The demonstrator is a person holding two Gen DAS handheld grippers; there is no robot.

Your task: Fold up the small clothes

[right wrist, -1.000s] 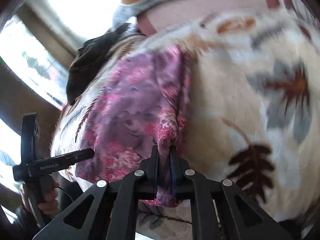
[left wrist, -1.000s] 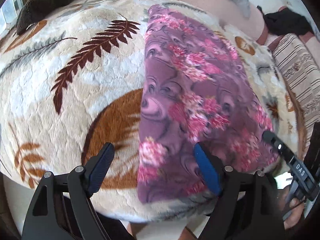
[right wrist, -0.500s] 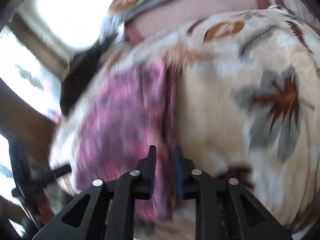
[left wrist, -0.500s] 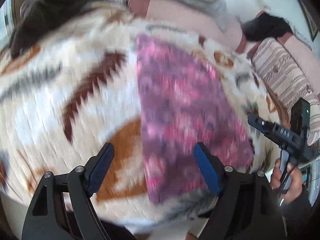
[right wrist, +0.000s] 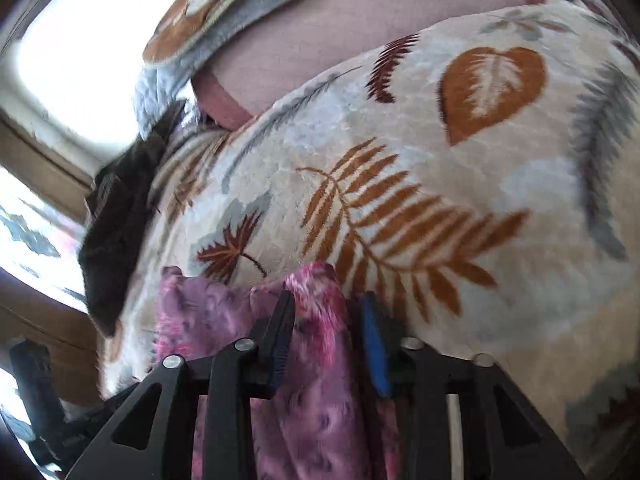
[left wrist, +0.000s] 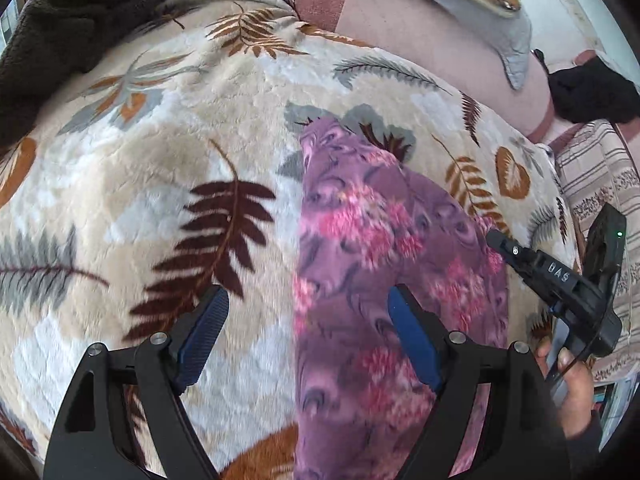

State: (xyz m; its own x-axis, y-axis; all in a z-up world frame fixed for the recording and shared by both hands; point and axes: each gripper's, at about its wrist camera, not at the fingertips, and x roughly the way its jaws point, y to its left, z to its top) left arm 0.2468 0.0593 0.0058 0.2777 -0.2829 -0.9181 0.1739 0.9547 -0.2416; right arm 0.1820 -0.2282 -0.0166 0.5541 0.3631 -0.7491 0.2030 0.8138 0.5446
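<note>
A purple cloth with pink flowers [left wrist: 360, 240] lies lengthwise on a plush leaf-print blanket [left wrist: 160, 160]. My left gripper [left wrist: 307, 292] hangs open above the cloth's left edge, one finger over the blanket, the other over the cloth, holding nothing. In the left wrist view my right gripper [left wrist: 496, 240] comes in from the right, with its tip at the cloth's right edge. In its own view the right gripper [right wrist: 327, 297] has its jaws apart and closing around a raised fold of the cloth [right wrist: 312, 400] at its far end. The blue right pad still shows bare.
A dark brown fleece [left wrist: 80, 12] is heaped at the blanket's far left. A pink cushion back [left wrist: 420, 40] with a grey throw [left wrist: 480, 0] runs behind. A black item [left wrist: 588, 92] and a striped cushion [left wrist: 600, 184] sit at the right. A hand [left wrist: 568, 392] holds the right gripper.
Both grippers have slid forward along the cloth. The right gripper let go of the hem it pinched and now stands at the cloth's far end with wider jaws. The left stayed open.
</note>
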